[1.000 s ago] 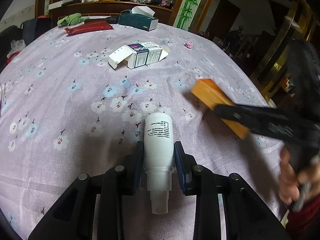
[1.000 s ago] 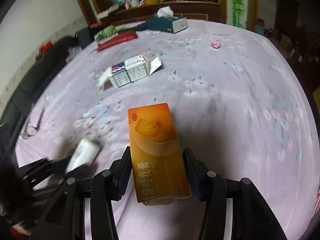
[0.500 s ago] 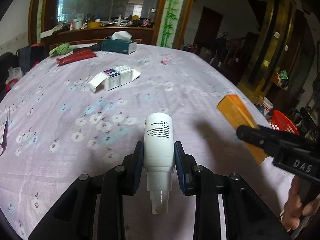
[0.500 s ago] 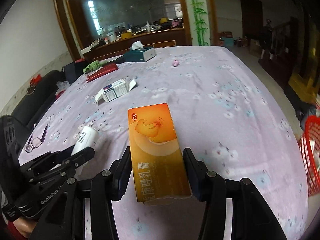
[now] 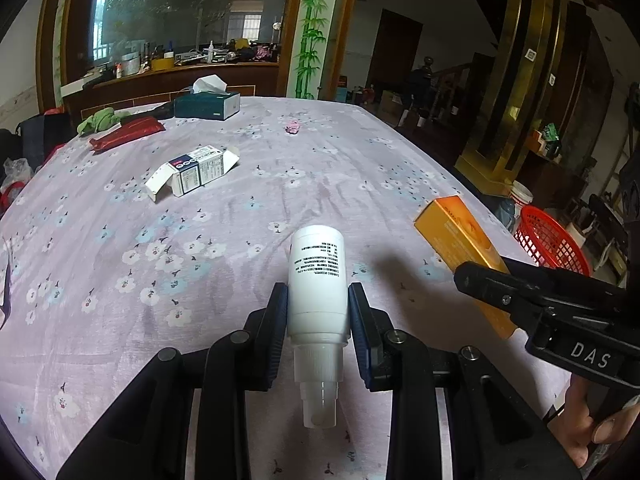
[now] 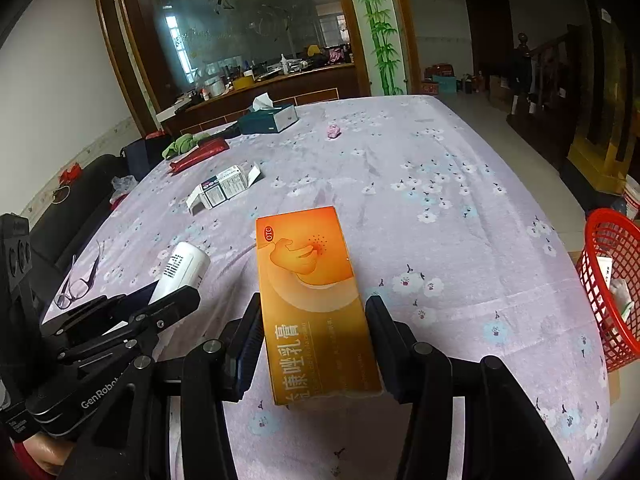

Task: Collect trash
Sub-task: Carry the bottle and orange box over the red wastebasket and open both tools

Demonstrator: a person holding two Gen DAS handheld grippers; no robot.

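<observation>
Left gripper (image 5: 318,312): we see it pinching a white spray bottle (image 5: 317,280), nozzle toward the camera, held above the cloth.
Right gripper (image 6: 314,344): clamped on an orange box (image 6: 312,296), also held above the cloth.
Surface: we look over a table (image 6: 460,208) under a lilac floral cloth; a glass partition stands behind it.
Red basket (image 6: 612,280): off the table edge at 3 o'clock.
Around: open carton (image 5: 192,170) at 11 o'clock, tissue box (image 5: 208,104) and red pouch (image 5: 128,138) beyond, glasses (image 6: 78,280) at 9 o'clock.
</observation>
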